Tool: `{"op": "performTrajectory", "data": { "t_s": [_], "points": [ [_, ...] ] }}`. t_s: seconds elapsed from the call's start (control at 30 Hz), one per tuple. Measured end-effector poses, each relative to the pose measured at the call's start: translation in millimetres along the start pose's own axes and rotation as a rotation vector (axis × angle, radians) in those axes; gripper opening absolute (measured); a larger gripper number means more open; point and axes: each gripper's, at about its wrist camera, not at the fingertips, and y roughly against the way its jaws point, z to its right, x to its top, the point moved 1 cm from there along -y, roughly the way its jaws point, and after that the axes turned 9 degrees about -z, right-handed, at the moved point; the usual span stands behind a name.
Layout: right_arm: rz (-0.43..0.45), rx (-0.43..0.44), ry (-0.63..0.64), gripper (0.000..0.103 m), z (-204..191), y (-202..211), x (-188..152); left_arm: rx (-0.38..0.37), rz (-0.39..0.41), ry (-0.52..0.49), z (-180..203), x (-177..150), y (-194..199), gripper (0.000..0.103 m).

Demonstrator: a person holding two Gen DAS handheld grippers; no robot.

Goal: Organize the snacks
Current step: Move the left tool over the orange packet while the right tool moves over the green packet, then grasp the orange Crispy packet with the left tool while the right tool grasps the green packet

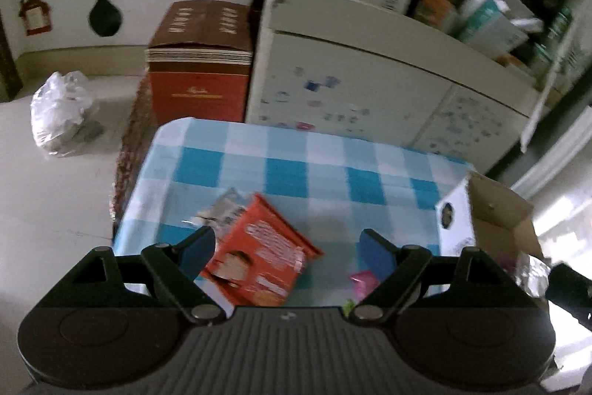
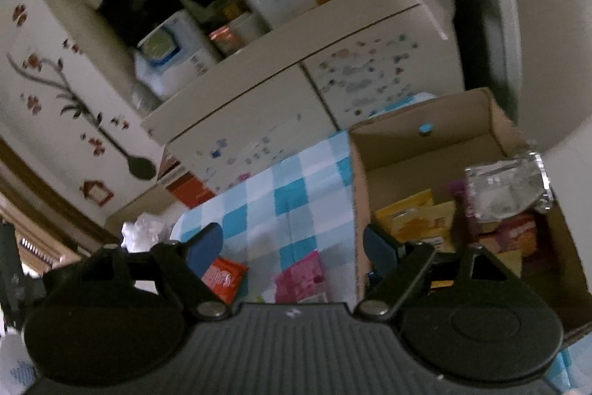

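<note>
Above a small table under a blue-and-white checked cloth [image 1: 296, 169], the left gripper [image 1: 286, 247] hangs with its blue-padded jaws spread wide and nothing clamped between them, an orange snack packet [image 1: 259, 261] lying flat on the cloth just beneath the left pad. A silvery wrapper [image 1: 224, 210] pokes out from behind that packet, and a small pink packet [image 1: 362, 284] rests near the right pad. At the cloth's right edge stands an open cardboard box [image 1: 495, 221]. The right gripper [image 2: 292, 243] hovers close by, its jaws likewise apart and empty, the right pad near the wall of the same cardboard box [image 2: 425, 143]. Inside the box sit yellow snack packs [image 2: 414, 221], orange-pink packs [image 2: 514, 232] and a crinkled silver foil pouch [image 2: 507, 187] on top. On the cloth to the box's left lie the pink packet [image 2: 299, 276] and the orange packet [image 2: 222, 278]. Behind the table stands a cream cabinet [image 1: 370, 80] dotted with stickers, its shelf crowded with boxes; beside it sits a brown carton [image 1: 199, 62], with a crumpled white plastic bag [image 1: 59, 113] on the floor and a spoon decal [image 1: 105, 13] on the wall.
</note>
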Motion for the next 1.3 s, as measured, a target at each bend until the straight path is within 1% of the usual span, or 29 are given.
{"op": "performTrajectory", "data": {
  "t_s": [0.1,0.27,0.33,0.43,0.53,0.63,0.73,0.83,0.9,0.97,1.1,1.2,1.3],
  "points": [
    [-0.023,0.012,0.044,0.083,-9,-7,-6,0.012,0.005,0.015,-13,3,-6,0.089],
    [-0.071,0.028,0.136,0.083,-29,-23,-17,0.016,-0.017,0.013,-27,3,-24,0.089],
    [-0.090,0.030,0.182,0.083,-38,-31,-24,0.012,-0.025,0.008,-30,2,-32,0.089],
    [-0.127,0.039,0.217,0.083,-46,-43,-32,0.012,-0.046,-0.010,-30,-1,-44,0.089],
    [-0.153,0.031,0.249,0.083,-51,-53,-40,-0.008,-0.069,-0.023,-30,-2,-55,0.089],
    [-0.174,0.018,0.285,0.083,-56,-63,-47,-0.004,-0.103,-0.075,-25,-3,-70,0.089],
    [-0.201,0.003,0.324,0.083,-59,-74,-56,-0.008,-0.130,-0.103,-23,-4,-83,0.089],
    [-0.221,-0.016,0.373,0.083,-64,-85,-66,-0.005,-0.136,-0.161,-17,-5,-90,0.089],
    [-0.235,-0.031,0.403,0.083,-65,-93,-71,-0.029,-0.146,-0.199,-12,-5,-94,0.089],
    [-0.243,-0.047,0.426,0.083,-67,-100,-75,-0.034,-0.160,-0.228,-9,-7,-98,0.089],
    [-0.245,-0.074,0.455,0.084,-67,-115,-82,-0.018,-0.173,-0.260,-8,-8,-107,0.089],
    [-0.258,-0.080,0.446,0.084,-66,-125,-84,0.009,-0.176,-0.286,-6,-10,-112,0.089],
    [-0.291,-0.074,0.470,0.084,-69,-133,-91,0.034,-0.197,-0.363,-1,-17,-115,0.090]
  ]
}}
